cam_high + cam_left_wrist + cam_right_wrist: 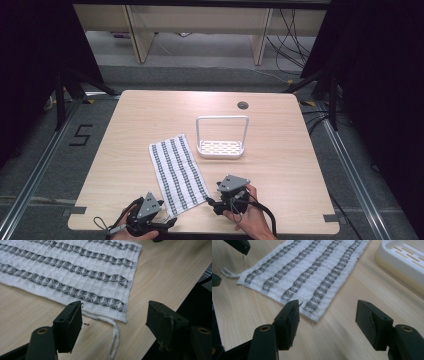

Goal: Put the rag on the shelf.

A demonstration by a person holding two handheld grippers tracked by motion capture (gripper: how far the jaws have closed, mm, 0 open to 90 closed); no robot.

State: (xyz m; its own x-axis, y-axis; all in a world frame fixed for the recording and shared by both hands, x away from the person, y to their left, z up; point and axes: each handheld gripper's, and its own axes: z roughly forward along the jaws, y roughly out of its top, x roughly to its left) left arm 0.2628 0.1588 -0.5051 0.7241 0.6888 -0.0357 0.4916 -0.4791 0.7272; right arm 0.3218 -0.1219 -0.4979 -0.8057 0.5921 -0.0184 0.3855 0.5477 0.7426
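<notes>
Just ahead of both wide-open grippers, left (113,322) and right (327,322), the striped waffle towel (178,173) lies flat; we judge the approach underway; next, each must close on a near corner.

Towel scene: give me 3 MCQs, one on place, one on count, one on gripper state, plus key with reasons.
1. Where is the white rack relative to the striped towel?
A. On top of it
B. Beside it on the table, farther from the person and toward the person's right
C. Under it

2. How many dark stripes run along the towel?
A. Two
B. Four
C. Seven

3. How do the left gripper and right gripper stand?
A. Both open, holding nothing
B. Both shut on the towel
C. Left shut, right open

Key:
1 B: the high view shows the rack on bare wood, apart from the towel.
2 B: the right gripper view shows four stripes.
3 A: in each gripper view the jaws are spread wide, near a towel corner, with bare table between.
</notes>
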